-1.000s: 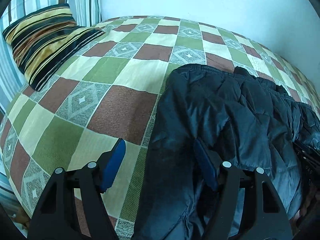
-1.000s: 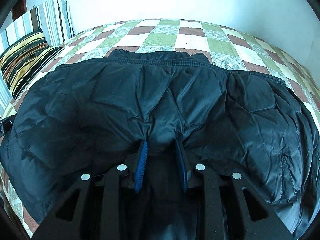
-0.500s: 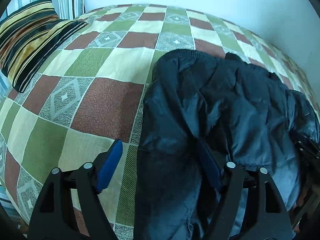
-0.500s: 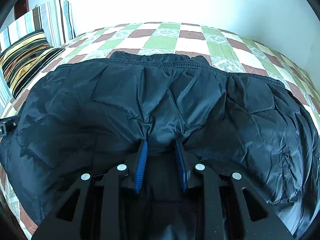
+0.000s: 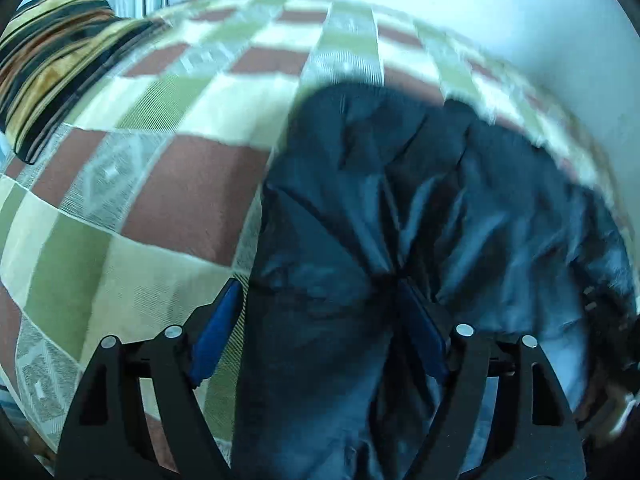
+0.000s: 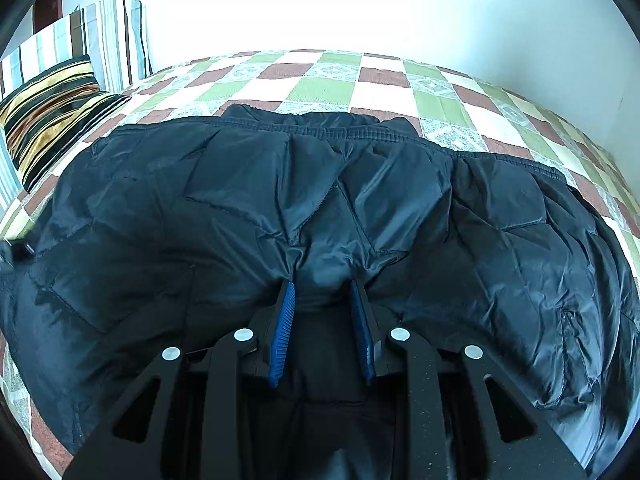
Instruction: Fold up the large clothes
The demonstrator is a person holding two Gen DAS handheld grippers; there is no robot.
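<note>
Lowered since before, left hand-held gripper is opening astride the rumpled, quilted dark jacket.

1 jacket, 2 pillows, 1 bedspread

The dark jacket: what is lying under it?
The dark jacket lies on the checked bedspread, which shows around its edges. Whatever is beneath its middle is covered and cannot be seen.
</note>
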